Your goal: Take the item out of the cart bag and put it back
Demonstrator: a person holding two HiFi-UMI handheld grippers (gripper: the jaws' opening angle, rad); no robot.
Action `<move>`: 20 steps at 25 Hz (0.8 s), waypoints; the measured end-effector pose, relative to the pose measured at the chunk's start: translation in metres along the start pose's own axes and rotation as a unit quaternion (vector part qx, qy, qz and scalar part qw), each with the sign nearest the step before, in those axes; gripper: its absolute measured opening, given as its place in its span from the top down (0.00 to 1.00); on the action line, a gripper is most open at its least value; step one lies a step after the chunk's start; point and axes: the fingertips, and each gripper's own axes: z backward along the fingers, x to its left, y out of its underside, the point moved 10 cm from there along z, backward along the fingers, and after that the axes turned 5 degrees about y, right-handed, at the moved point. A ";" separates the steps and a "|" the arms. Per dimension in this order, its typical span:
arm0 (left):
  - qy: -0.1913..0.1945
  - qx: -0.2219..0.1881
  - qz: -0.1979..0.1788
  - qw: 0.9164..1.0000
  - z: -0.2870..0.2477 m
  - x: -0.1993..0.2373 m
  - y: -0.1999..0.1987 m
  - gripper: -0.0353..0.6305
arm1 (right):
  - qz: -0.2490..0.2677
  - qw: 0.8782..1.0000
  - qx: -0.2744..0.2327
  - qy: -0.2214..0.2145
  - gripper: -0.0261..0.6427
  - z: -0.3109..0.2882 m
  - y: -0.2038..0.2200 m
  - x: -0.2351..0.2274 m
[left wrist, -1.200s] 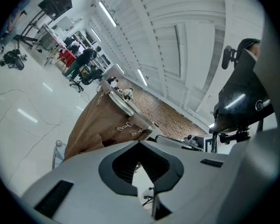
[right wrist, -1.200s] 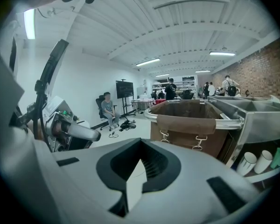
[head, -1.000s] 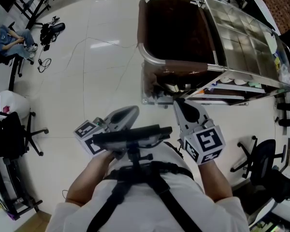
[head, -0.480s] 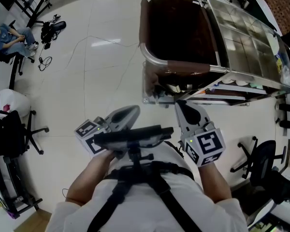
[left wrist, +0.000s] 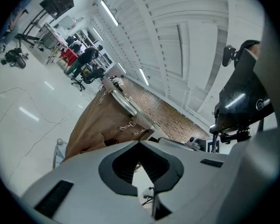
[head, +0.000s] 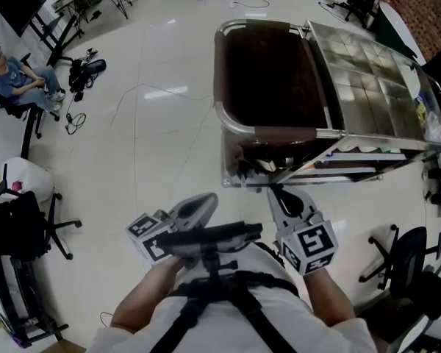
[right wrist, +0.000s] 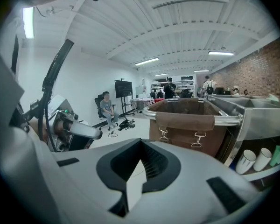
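The cart's brown bag [head: 268,72] hangs open in a steel frame, and its inside is dark with no item showing. My left gripper [head: 204,203] and right gripper [head: 279,195] are held close to my chest, short of the cart's near end. Both are shut with nothing between the jaws. In the left gripper view the left gripper [left wrist: 140,143] points level toward the bag [left wrist: 100,120]. From the right gripper view, the right gripper [right wrist: 140,142] faces the bag [right wrist: 186,120] and its two strap clips.
The steel cart top [head: 367,72] runs to the bag's right, with white cups [right wrist: 246,161] on a shelf below. A person [head: 18,79] sits at the far left near cables [head: 84,46]. Office chairs [head: 22,219] [head: 400,252] stand on both sides.
The head view has tilted, so the cart and both grippers sit a little lower in the picture. Both grippers keep their pose, shut and empty.
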 end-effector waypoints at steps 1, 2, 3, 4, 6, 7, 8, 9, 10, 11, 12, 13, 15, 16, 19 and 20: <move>0.000 0.002 0.002 1.000 0.000 -0.001 0.001 0.95 | -0.001 1.000 0.000 0.001 0.96 0.001 0.001 0.000; 0.001 0.003 0.002 1.000 0.000 -0.002 0.001 0.95 | -0.005 1.000 0.000 0.002 0.96 0.001 0.001 0.000; 0.002 0.004 0.001 1.000 0.000 -0.002 0.000 0.95 | -0.011 1.000 -0.001 0.004 0.96 0.001 -0.001 0.002; 0.002 0.004 -0.001 1.000 0.001 -0.003 -0.001 0.95 | -0.014 1.000 -0.002 0.004 0.96 0.001 -0.002 0.003; 0.003 0.003 -0.003 1.000 0.002 -0.004 -0.002 0.95 | -0.011 1.000 -0.004 0.000 0.96 0.001 -0.002 0.005; 0.003 0.003 -0.004 1.000 0.003 -0.005 -0.002 0.95 | -0.008 1.000 -0.005 -0.002 0.96 0.001 -0.002 0.005; 0.004 0.003 -0.005 1.000 0.004 -0.006 -0.002 0.95 | -0.008 1.000 -0.007 -0.003 0.96 0.001 -0.002 0.006; 0.005 0.003 -0.007 1.000 0.004 -0.007 -0.003 0.95 | -0.009 1.000 -0.009 -0.002 0.96 0.002 -0.003 0.006; 0.006 0.003 -0.008 1.000 0.004 -0.007 -0.005 0.95 | -0.010 1.000 -0.012 -0.002 0.96 0.002 -0.005 0.006; 0.007 0.002 -0.010 1.000 0.003 -0.008 -0.007 0.95 | -0.010 1.000 -0.013 -0.001 0.96 0.002 -0.006 0.005; 0.008 0.001 -0.011 1.000 0.002 -0.009 -0.008 0.95 | -0.011 1.000 -0.014 -0.001 0.96 0.002 -0.007 0.005; 0.008 0.001 -0.012 1.000 0.002 -0.009 -0.008 0.95 | -0.011 1.000 -0.014 -0.001 0.96 0.002 -0.008 0.005; 0.007 0.001 -0.011 1.000 0.003 -0.010 -0.007 0.95 | -0.013 1.000 -0.011 0.000 0.96 0.004 -0.007 0.006; 0.007 0.001 -0.009 1.000 0.004 -0.010 -0.005 0.95 | -0.013 1.000 -0.008 0.000 0.96 0.005 -0.006 0.006; 0.009 0.004 -0.006 1.000 0.004 -0.011 -0.003 0.95 | -0.011 1.000 0.000 0.000 0.96 0.008 -0.003 0.007; 0.009 0.004 -0.005 1.000 0.004 -0.011 -0.002 0.95 | -0.010 1.000 0.000 0.000 0.96 0.008 -0.003 0.007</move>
